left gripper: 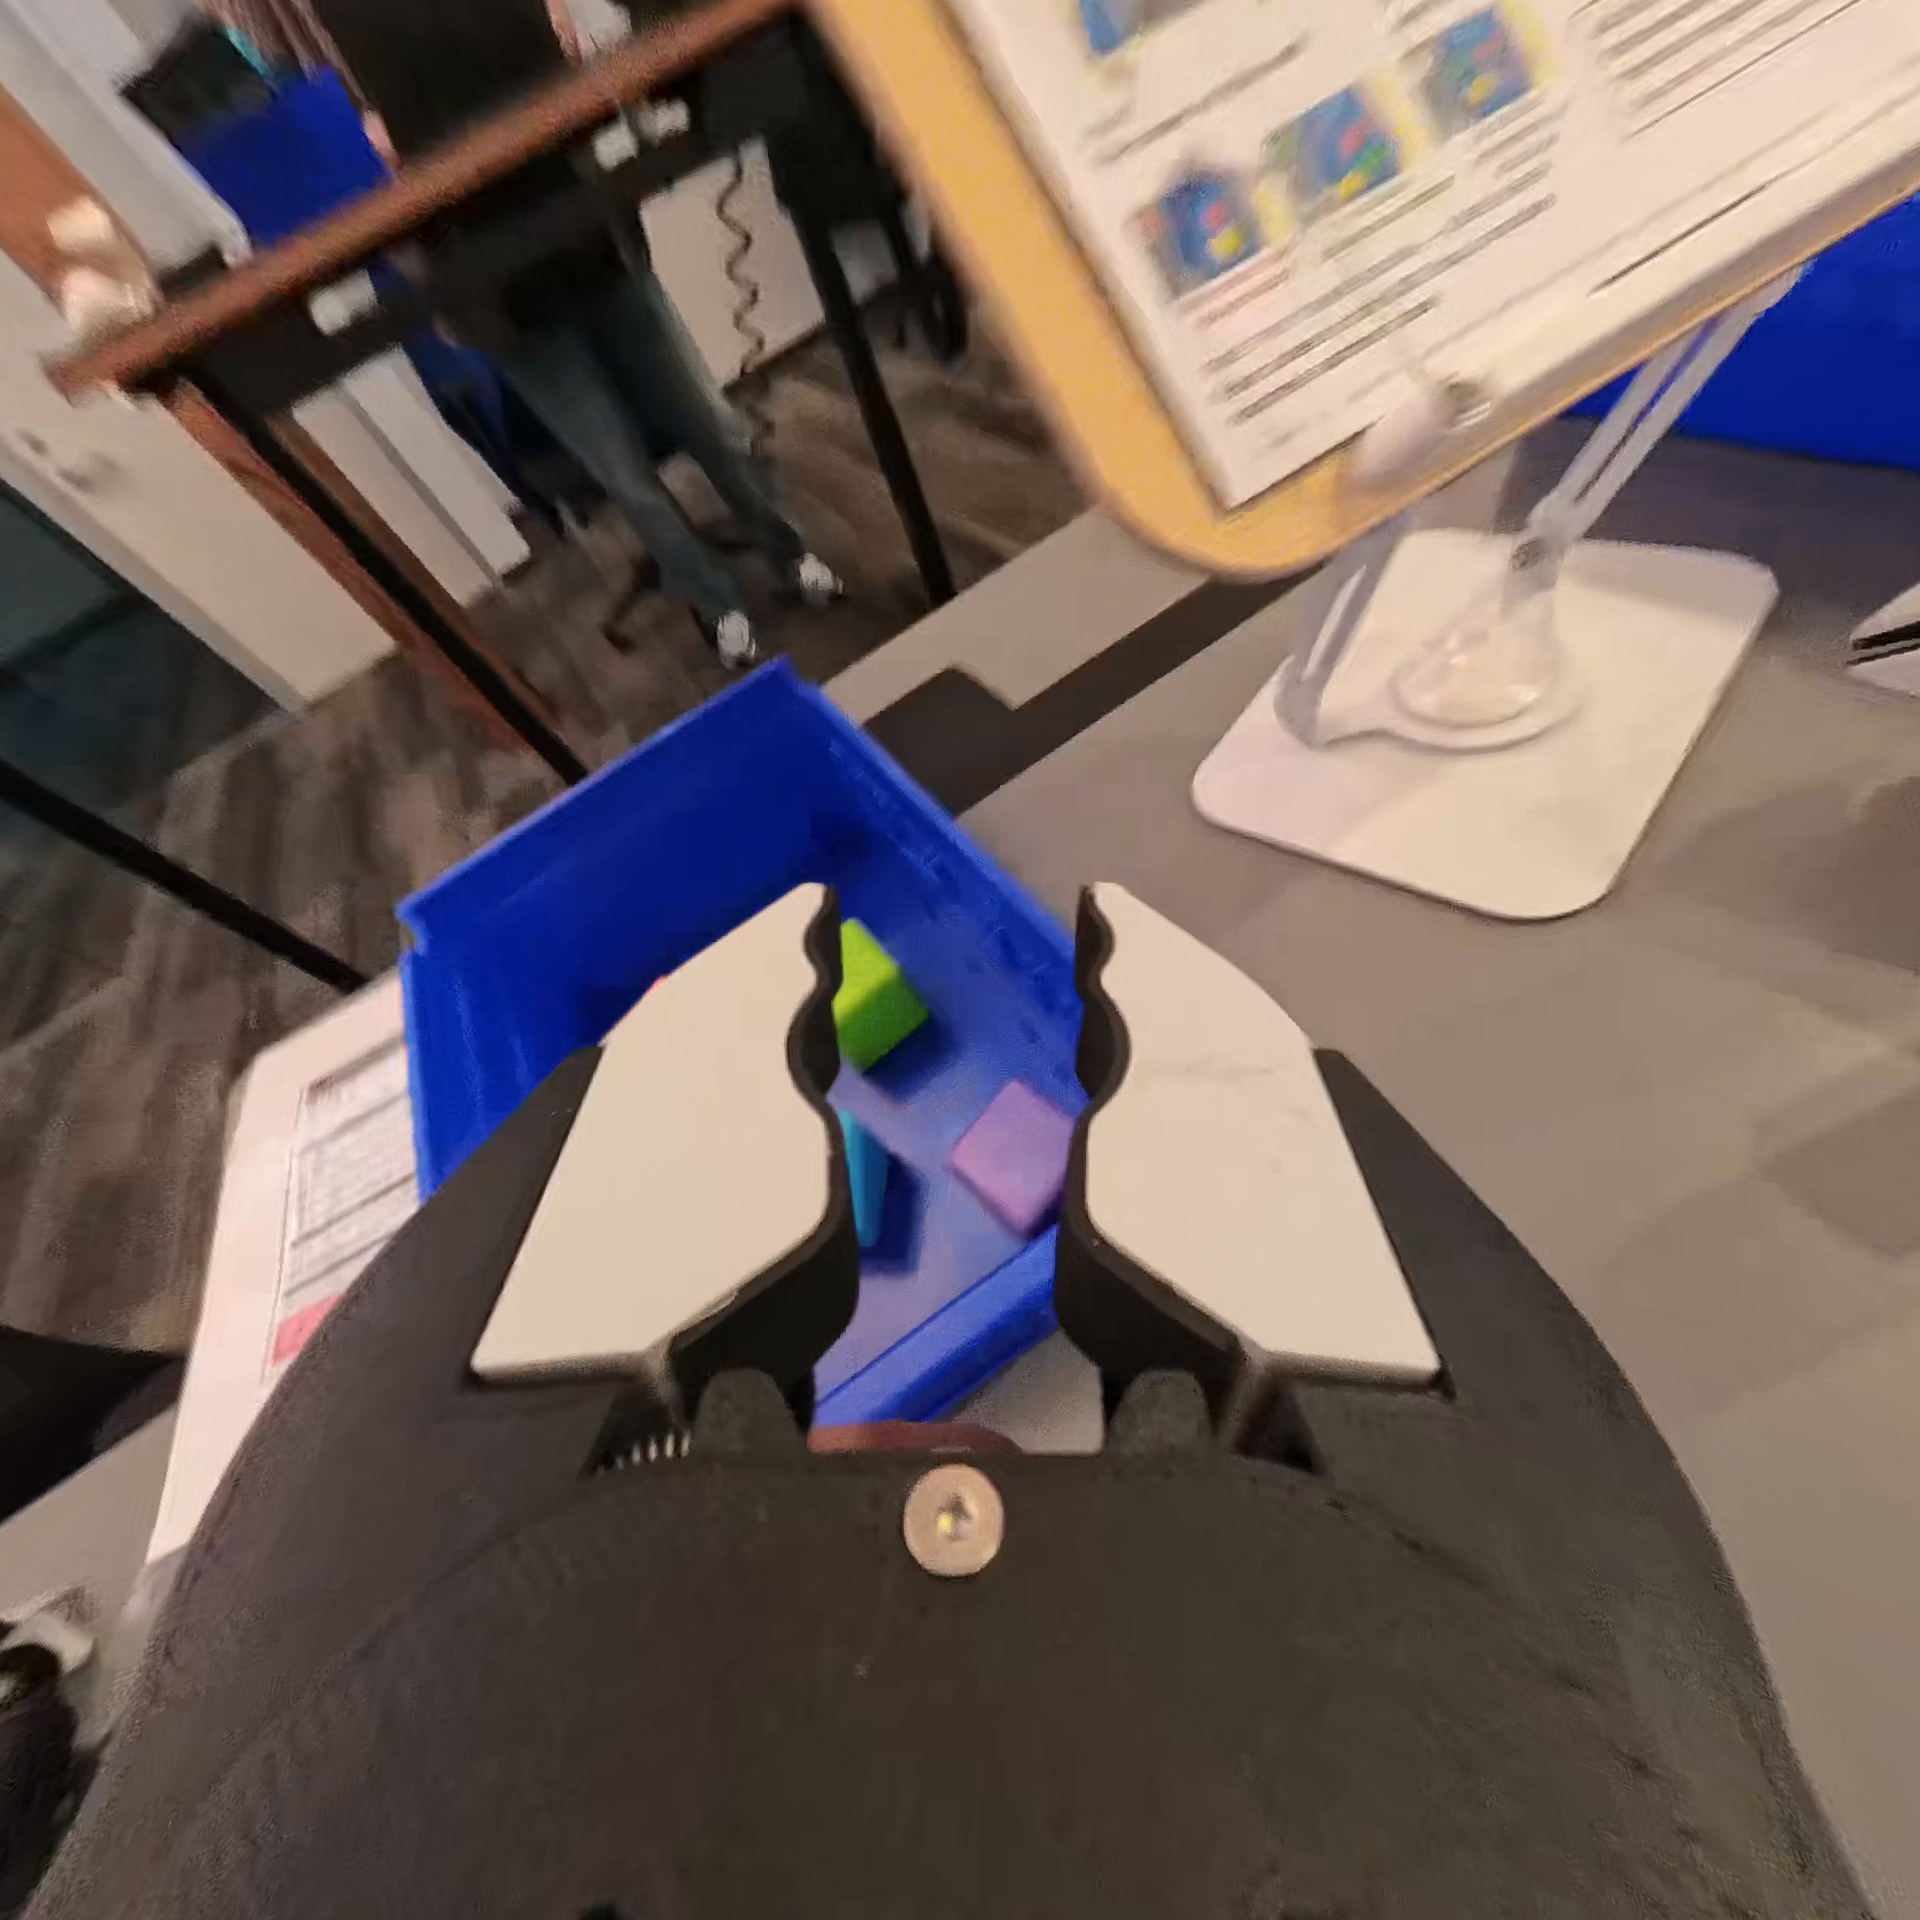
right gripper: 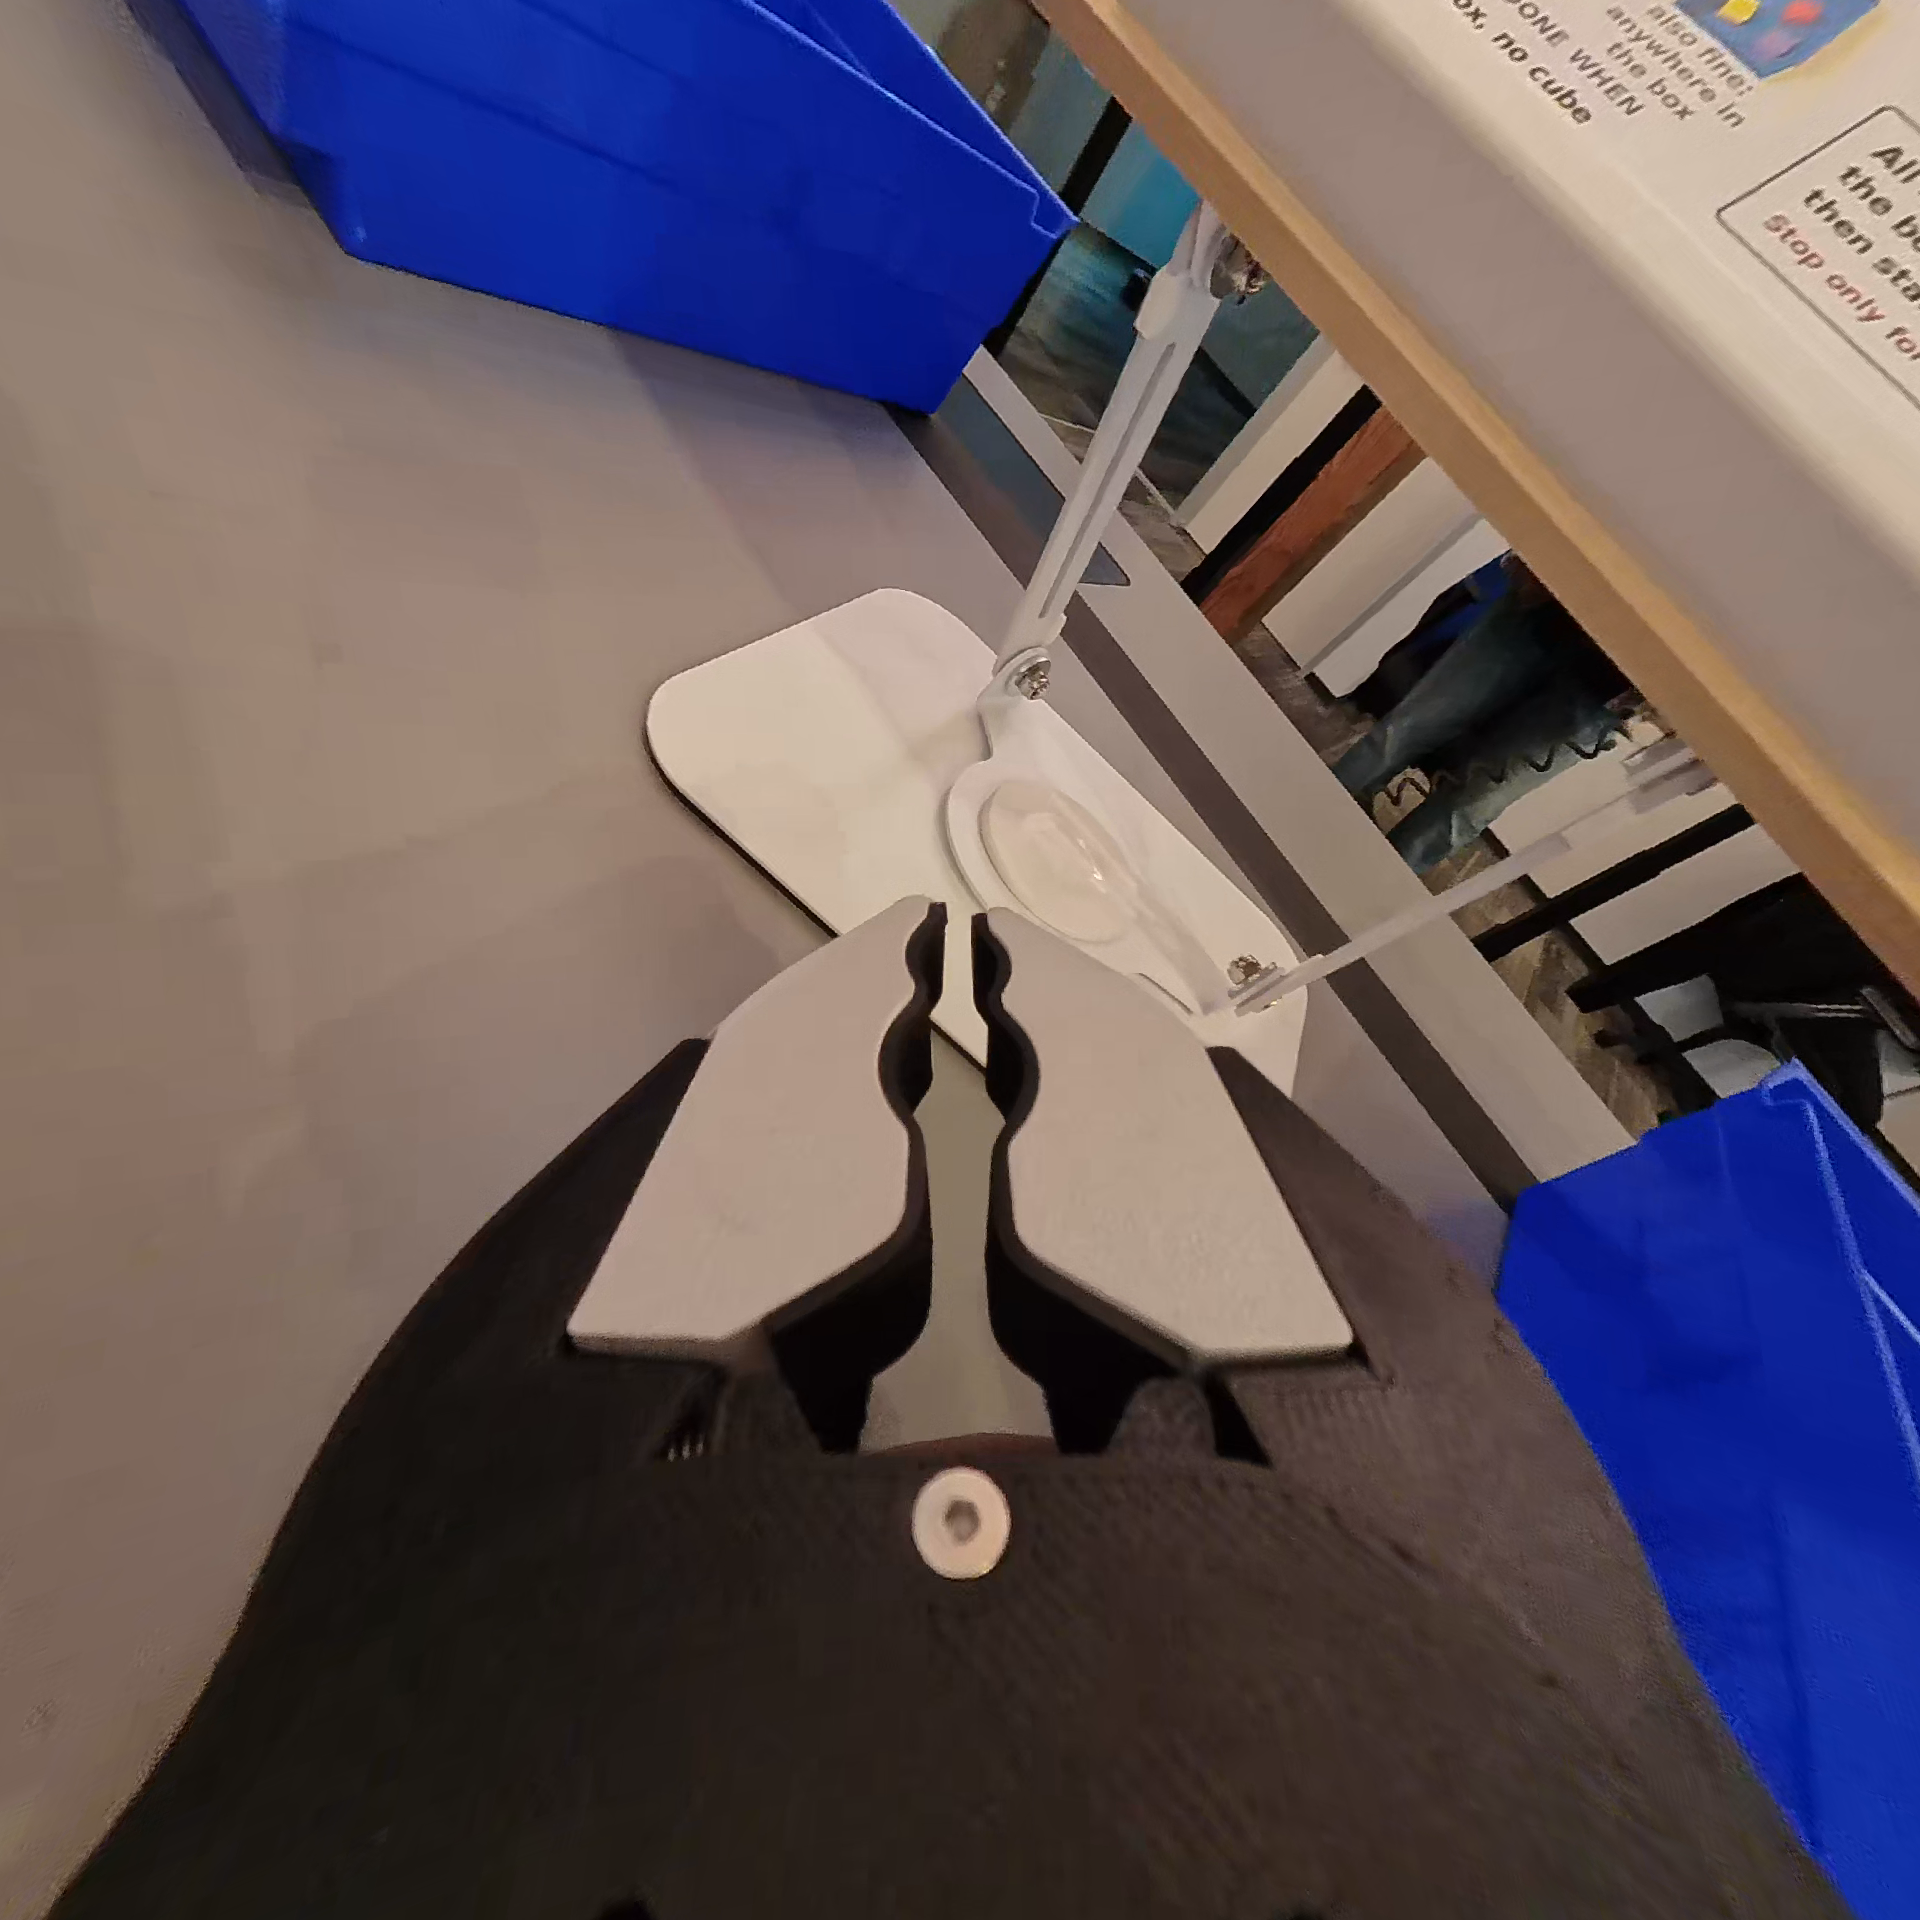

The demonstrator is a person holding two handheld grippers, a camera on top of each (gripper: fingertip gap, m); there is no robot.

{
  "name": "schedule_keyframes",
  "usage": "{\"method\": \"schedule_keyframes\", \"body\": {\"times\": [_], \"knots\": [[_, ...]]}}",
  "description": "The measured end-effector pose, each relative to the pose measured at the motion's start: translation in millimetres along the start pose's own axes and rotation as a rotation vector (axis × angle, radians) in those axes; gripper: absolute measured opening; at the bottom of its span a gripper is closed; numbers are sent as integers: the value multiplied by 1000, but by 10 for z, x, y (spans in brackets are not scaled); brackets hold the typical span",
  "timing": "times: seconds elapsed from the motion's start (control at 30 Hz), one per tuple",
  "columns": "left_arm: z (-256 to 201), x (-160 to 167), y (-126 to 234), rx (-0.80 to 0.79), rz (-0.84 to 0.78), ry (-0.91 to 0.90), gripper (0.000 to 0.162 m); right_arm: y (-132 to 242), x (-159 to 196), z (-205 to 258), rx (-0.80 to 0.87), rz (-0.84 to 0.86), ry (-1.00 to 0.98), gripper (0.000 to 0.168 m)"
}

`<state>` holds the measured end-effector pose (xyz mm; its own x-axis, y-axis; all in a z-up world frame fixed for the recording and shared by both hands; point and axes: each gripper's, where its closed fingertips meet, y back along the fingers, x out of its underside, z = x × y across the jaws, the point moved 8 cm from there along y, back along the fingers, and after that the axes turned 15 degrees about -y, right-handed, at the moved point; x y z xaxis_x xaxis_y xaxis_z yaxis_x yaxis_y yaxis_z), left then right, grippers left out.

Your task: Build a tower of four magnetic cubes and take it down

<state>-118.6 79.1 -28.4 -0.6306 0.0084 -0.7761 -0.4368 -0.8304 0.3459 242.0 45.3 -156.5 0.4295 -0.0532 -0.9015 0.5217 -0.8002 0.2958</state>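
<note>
Three cubes lie loose in the blue bin [left gripper: 644, 894] on the grey surface [left gripper: 1558, 1195] — a green cube [left gripper: 878, 1003] at the far end, a purple cube [left gripper: 1013, 1153] near right, a cyan cube [left gripper: 864, 1174] partly hidden. The left tool [left gripper: 954, 914] hangs above them, released and empty. The right tool [right gripper: 958, 920] (nearly clenched, a slim gap) grasps nothing, over the white stand base [right gripper: 821, 748].
</note>
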Motion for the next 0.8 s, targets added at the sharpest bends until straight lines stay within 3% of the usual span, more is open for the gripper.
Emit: {"method": "schedule_keyframes", "body": {"times": [0.07,0.13,0.23,0.33,0.47,0.8], "knots": [[212,227,-142,38,149,-23,54,-6,5,28,-16,3,6,5],[384,370,-250,-41,191,-101,44,-6,6,56,-31,4,13,5],[432,621,-452,150,321,-24,50,-6,5,81,-44,6,20,5],[473,789,-623,165,417,-57,55,-8,8,97,-60,8,28,5],[479,941,-819,234,541,-72,60,-6,8,109,-70,11,28,5],[401,1217,-1071,397,745,-57,51,3,6,141,-90,13,36,4]]}}
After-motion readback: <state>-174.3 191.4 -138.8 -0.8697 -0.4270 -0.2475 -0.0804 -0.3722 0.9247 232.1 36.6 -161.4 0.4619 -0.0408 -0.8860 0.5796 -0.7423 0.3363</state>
